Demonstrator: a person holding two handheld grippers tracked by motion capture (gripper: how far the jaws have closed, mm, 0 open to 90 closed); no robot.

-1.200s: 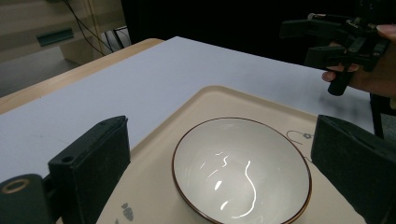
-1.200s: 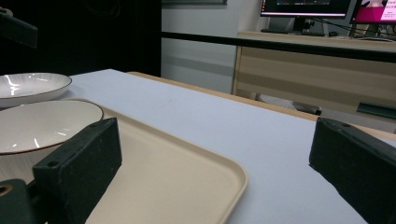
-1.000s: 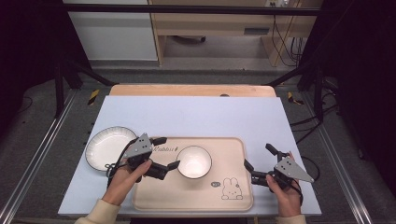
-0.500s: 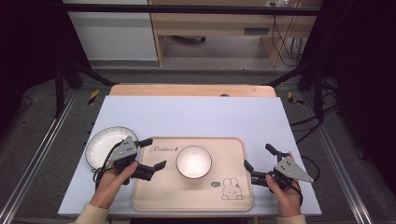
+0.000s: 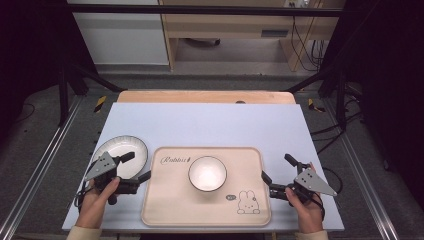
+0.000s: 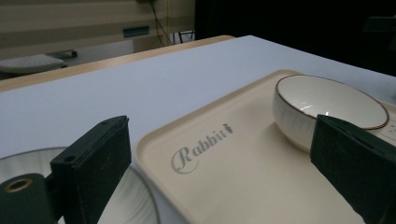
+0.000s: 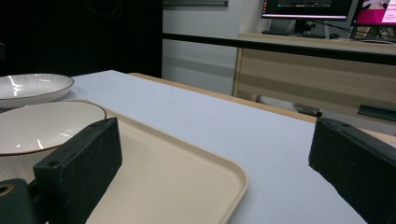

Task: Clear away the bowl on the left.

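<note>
Overhead, beige tray [image 5: 165,210] on pale-blue tabletop [image 5: 210,125].

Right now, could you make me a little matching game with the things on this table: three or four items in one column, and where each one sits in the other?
Things:
1. bowl
2. plate
3. tray
4. right hand-held gripper

Places:
A. on the white tabletop, left of the tray, under the left hand-held gripper
B. off the tray's right edge, jaws open
C. on the tray, near its middle
D. flat on the tabletop between the two hands

Pairs: 1-C, 2-A, 3-D, 4-B
</note>
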